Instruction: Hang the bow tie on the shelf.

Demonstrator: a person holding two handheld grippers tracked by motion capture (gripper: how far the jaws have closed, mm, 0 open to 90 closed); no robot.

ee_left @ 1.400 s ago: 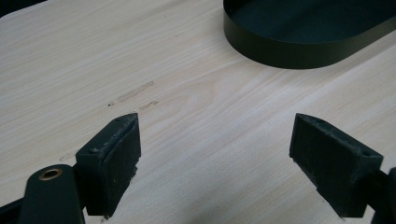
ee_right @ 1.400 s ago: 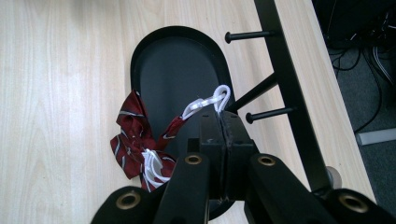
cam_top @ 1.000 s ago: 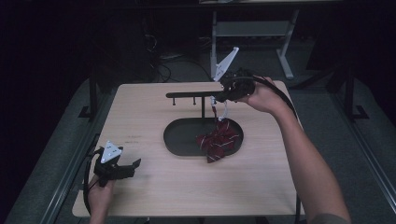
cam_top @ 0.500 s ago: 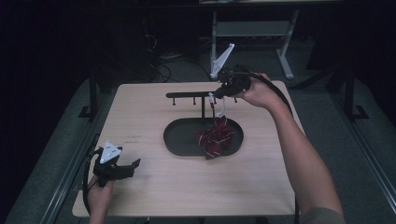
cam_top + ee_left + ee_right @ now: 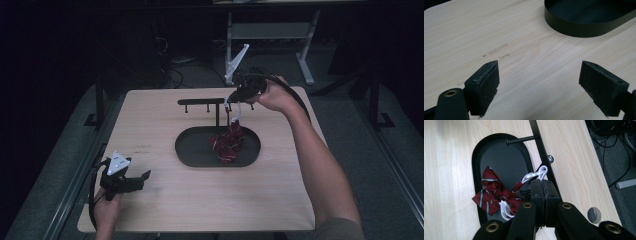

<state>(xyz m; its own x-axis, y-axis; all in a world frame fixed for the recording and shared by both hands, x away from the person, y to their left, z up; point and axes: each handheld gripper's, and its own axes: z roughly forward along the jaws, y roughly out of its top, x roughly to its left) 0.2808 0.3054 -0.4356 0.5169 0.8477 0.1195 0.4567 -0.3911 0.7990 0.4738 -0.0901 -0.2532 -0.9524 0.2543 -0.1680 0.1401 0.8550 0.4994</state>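
Right gripper view: the white loop (image 5: 535,174) of the red bow tie (image 5: 495,192) is clamped in the shut right gripper (image 5: 544,185), just beside the rack's bar (image 5: 542,147); the left gripper (image 5: 539,82) is wide open, holding nothing.

The table (image 5: 529,62) is pale wood-grain laminate, smooth and faintly sheeny, with a few scuffs. The tray (image 5: 506,157) looks like matt black painted metal, as does the rack (image 5: 210,102) above it. The bow tie (image 5: 492,192) is dark red woven cloth with silvery stripes and a slight satin shine; its strap (image 5: 535,175) is smooth white cord. The left gripper (image 5: 544,82) has black, rough, dusty foam-like pads (image 5: 485,85); the right gripper (image 5: 544,192) has matt black plastic jaws with brassy rivets.
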